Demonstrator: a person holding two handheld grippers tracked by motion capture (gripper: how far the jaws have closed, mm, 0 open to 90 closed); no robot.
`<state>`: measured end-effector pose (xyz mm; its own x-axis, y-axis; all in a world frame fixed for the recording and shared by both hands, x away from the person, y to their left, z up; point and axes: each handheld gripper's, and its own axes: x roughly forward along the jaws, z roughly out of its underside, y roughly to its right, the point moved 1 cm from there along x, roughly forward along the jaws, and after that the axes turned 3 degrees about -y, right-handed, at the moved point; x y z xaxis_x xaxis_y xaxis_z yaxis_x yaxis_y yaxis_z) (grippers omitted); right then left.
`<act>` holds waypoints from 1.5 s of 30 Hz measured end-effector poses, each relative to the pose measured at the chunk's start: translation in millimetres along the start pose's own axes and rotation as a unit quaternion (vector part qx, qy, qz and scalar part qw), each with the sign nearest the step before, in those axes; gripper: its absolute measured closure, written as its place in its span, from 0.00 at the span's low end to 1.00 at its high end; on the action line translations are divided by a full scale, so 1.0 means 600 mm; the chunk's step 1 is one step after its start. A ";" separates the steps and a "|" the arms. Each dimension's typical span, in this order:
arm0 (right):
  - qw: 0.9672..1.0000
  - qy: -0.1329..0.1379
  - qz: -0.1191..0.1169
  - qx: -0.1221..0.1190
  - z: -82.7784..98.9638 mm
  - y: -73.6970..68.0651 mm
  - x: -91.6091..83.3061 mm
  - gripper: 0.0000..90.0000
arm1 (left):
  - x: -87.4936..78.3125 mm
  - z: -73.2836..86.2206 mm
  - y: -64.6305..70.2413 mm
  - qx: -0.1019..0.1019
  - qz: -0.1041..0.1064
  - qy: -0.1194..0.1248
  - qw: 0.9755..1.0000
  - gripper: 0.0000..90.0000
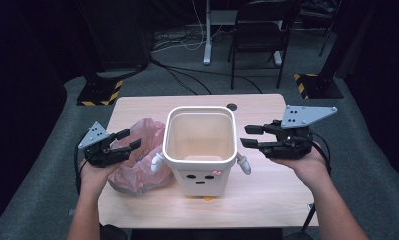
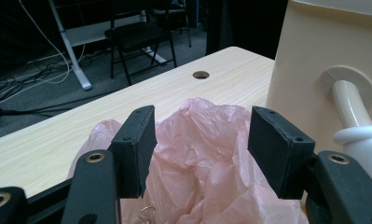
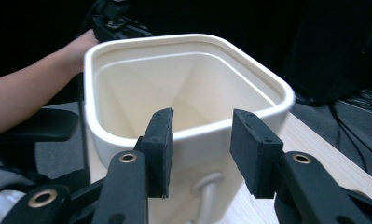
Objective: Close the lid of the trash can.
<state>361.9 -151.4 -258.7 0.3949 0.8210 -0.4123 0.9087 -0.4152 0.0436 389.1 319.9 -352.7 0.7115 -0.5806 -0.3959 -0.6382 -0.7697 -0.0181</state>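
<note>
A cream square bin [image 1: 204,181] with a drawn face and two small arm-shaped handles stands at the table's middle; its inside looks empty. A crumpled pink plastic bag [image 1: 137,175] lies against its left side. My left gripper [image 1: 129,139] hovers over the bag's left edge and is open, and in the left gripper view the bag [image 2: 197,158] lies just beyond and below the spread jaws, with the bin's wall [image 2: 309,56] to the right. My right gripper [image 1: 245,136] is open just right of the bin, level with its rim. In the right gripper view the bin [image 3: 127,60] is right ahead of the jaws.
The light wooden table [image 1: 267,195] has a cable hole [image 1: 231,106] near its far edge. Behind it on the grey floor are a black folding chair [image 1: 259,30], a white desk leg [image 1: 207,45], loose cables and two stand bases marked with yellow-black tape [image 1: 99,92].
</note>
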 end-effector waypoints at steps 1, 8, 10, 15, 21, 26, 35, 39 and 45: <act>1.000 0.000 0.005 0.002 0.003 0.002 -0.001 0.64 | 0.000 0.000 0.000 -0.001 0.000 0.000 1.000 0.46; 0.999 0.006 0.035 0.024 0.029 0.017 -0.004 0.60 | 0.002 0.003 -0.002 -0.003 -0.001 -0.001 1.000 0.46; 0.998 0.008 0.048 0.032 0.037 0.021 -0.005 0.59 | 0.002 0.004 -0.003 -0.003 -0.001 -0.003 1.000 0.46; 0.996 0.014 0.076 0.053 0.063 0.034 -0.006 0.57 | 0.005 0.006 -0.005 -0.006 -0.001 -0.005 1.000 0.46; 0.991 0.008 0.107 0.074 0.097 0.045 -0.001 0.55 | 0.010 0.010 -0.006 -0.009 -0.002 -0.011 1.000 0.46; 0.988 0.000 0.130 0.086 0.126 0.051 0.004 0.55 | 0.015 0.014 -0.008 -0.010 -0.002 -0.016 1.000 0.46; 0.982 -0.001 0.154 0.113 0.173 0.059 0.011 0.55 | 0.020 0.021 -0.014 -0.018 -0.006 -0.021 1.000 0.46; 0.978 0.002 0.163 0.127 0.194 0.065 0.012 0.55 | 0.020 0.024 -0.018 -0.023 -0.010 -0.019 1.000 0.45; 0.972 0.001 0.188 0.143 0.226 0.073 0.015 0.55 | 0.024 0.029 -0.022 -0.028 -0.013 -0.022 0.999 0.43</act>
<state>386.8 -215.6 -384.0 0.6924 0.5908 -0.4142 0.6252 -0.7778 -0.0642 402.8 326.0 -374.1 0.7131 -0.5486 -0.4366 -0.6014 -0.7986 0.0211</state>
